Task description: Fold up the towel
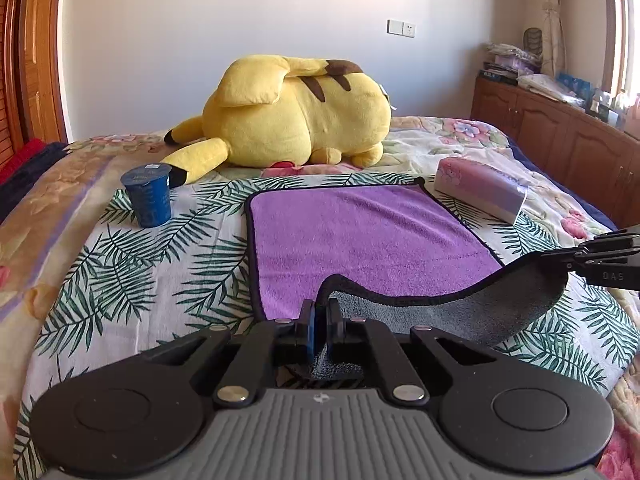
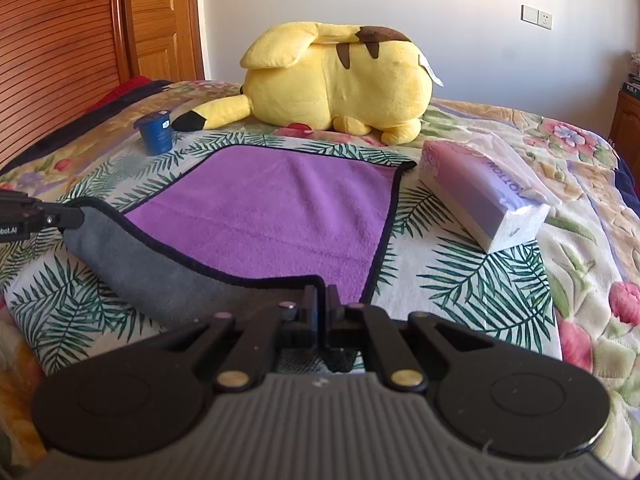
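Bedroom w/ a bed (image 1: pixel 120 264) under a palm-leaf sheet, floral quilt beyond; white wall at 12 o'clock. Purple towel (image 1: pixel 360 232) lies flat mid-bed, its near edge lifted so the grey underside shows.

Left gripper (image 1: pixel 320 328) is clenched on the towel's near-left corner; right gripper (image 2: pixel 323 312) is pinched on the near-right corner. The fabric betw. the fingers is mostly hidden by the black linkages, so grip depth is hard to judge. Each gripper appears in the other's view only as a cut-off tip at the frame edge, at 3 o'clock in the left view and 9 o'clock in the right.

Yellow Pikachu plush (image 1: pixel 296 112) lies at 12 o'clock, face turned away. Blue cup (image 1: pixel 148 196) sits at 10 o'clock, label too small to read. Tissue pack (image 2: pixel 484 196) sits at 2 o'clock, print partly legible only in the right view.

Left view alone shows the wooden cabinet (image 1: pixel 560 128) w/ clutter on top; right view alone shows the slatted headboard (image 2: pixel 52 52).
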A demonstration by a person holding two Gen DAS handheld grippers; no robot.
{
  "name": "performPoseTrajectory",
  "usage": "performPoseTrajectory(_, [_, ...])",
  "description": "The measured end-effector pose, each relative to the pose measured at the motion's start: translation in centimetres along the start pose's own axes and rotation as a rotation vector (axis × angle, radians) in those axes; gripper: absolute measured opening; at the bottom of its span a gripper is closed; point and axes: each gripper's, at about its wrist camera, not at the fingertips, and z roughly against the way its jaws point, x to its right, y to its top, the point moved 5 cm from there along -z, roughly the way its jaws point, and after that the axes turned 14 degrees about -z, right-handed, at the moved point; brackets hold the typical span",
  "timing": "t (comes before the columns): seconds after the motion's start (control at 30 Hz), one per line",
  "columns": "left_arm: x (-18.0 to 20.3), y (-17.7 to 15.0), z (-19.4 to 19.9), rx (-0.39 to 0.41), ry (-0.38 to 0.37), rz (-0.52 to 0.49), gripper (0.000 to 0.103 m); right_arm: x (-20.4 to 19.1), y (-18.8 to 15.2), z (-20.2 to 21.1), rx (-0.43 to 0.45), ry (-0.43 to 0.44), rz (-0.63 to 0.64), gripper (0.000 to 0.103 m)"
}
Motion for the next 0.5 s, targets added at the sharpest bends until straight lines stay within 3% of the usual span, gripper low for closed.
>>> performPoseTrajectory(0.5, [-0.6,2.3,0.2,0.042,-0.013,-0.017,0.000,-0.4,2.1,0.5,0.073,0.052,-0.019,0.003])
